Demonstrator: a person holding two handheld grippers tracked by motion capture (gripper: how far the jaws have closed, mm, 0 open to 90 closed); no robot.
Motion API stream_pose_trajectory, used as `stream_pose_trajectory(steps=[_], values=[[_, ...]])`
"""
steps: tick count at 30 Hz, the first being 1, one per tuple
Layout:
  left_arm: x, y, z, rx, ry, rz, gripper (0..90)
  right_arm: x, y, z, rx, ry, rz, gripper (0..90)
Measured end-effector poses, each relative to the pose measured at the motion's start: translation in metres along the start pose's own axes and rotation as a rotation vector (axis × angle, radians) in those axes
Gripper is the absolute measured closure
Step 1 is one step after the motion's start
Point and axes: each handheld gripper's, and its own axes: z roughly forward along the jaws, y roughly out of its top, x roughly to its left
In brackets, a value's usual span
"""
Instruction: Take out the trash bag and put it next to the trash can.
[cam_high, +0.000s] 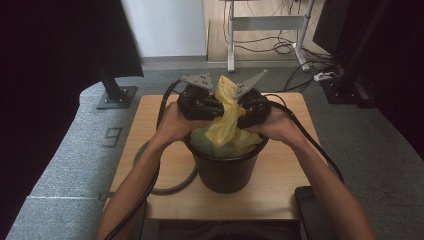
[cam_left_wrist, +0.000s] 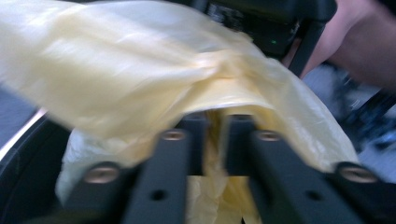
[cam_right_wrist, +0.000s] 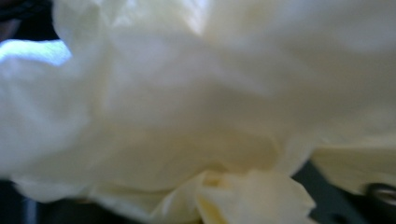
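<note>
From the high view I see the yellow plastic bag (cam_high: 227, 122) sitting in the black waste bin (cam_high: 225, 167), which stands near the middle of the wooden table (cam_high: 280, 195); the top of the bag is bunched up between my two tools and a peak of film rises above them. My left hand-held gripper (cam_high: 212, 111) comes in from the left and my right hand-held gripper (cam_high: 245, 117) from the right, both pressed into the gathered film just above the bin's rim. A grey ring-shaped thing (cam_high: 172, 187) lies on the table beside the bin, half behind my left forearm. In the left gripper view, the two black jaws stand nearly together with a twisted strand of the yellow bag (cam_left_wrist: 212, 140) caught in the narrow slot between them, so I read this one as pinching the film; the rest of the bag billows over the jaws, and the other tool's dark body (cam_left_wrist: 275, 28) is close behind. In the right gripper view, pale film (cam_right_wrist: 196, 107) lies right against the lens and hides the jaws; judging by how tightly the bag is drawn into that tool from above, I take it as clamped on the film too. I judge the bag to be very light, limp and slippery, easy to tear if pulled sharply. The best hold is on a gathered, twisted bunch near the mouth, not a single thin layer.
</note>
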Motion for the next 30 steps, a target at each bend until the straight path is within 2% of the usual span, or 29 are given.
stream_pose_trajectory(steps=[2, 5, 7, 8, 12, 14, 17, 20, 22, 23, 25, 27, 28, 29, 30], values=[[0.004, -0.004, -0.005, -0.009, 0.015, -0.025, 54.2, -0.001, -0.002, -0.004, -0.007, -0.016, 0.009, 80.2], [0.007, -0.011, -0.015, 0.013, 0.079, -0.03, 41.5, -0.006, -0.007, -0.01, -0.013, -0.035, 0.025, 80.3], [0.01, -0.017, -0.02, 0.025, 0.097, -0.051, 37.5, -0.008, -0.009, -0.015, -0.03, -0.049, 0.039, 80.3], [0.012, -0.021, -0.022, 0.046, 0.109, -0.063, 36.2, -0.01, -0.01, -0.019, -0.037, -0.055, 0.045, 80.3], [0.022, -0.037, -0.021, 0.12, 0.109, -0.096, 34.7, -0.012, -0.011, -0.029, -0.075, -0.067, 0.058, 80.2], [0.025, -0.044, -0.016, 0.159, 0.106, -0.095, 38.3, -0.012, -0.01, -0.032, -0.094, -0.062, 0.065, 80.2], [0.026, -0.046, -0.009, 0.209, 0.119, -0.082, 61.6, -0.011, -0.008, -0.034, -0.108, -0.043, 0.066, 79.8], [0.023, -0.04, -0.006, 0.176, 0.154, -0.07, 81.8, -0.009, -0.005, -0.029, -0.098, -0.018, 0.057, 77.8], [0.02, -0.033, -0.008, 0.124, 0.154, -0.067, 88.7, -0.008, -0.003, -0.023, -0.071, -0.012, 0.046, 74.7], [0.019, -0.03, -0.009, 0.102, 0.148, -0.068, 89.3, -0.007, -0.002, -0.02, -0.05, -0.024, 0.035, 71.8], [0.016, -0.024, -0.011, 0.063, 0.123, -0.061, 89.5, -0.005, 0.0, -0.012, -0.004, -0.071, 0.016, 57.1], [0.013, -0.019, -0.011, 0.045, 0.099, -0.054, 89.5, -0.006, 0.001, -0.004, 0.012, -0.07, 0.014, 36.7], [0.012, -0.017, -0.01, 0.034, 0.082, -0.05, 89.5, -0.005, 0.002, 0.0, 0.01, -0.072, 0.013, 29.2], [0.01, -0.016, -0.008, 0.023, 0.061, -0.043, 89.5, -0.004, 0.004, 0.004, 0.007, -0.07, 0.008, 24.8], [0.008, -0.014, -0.006, 0.014, 0.035, -0.033, 89.4, -0.003, 0.005, 0.008, 0.008, -0.065, 0.0, 24.0]])
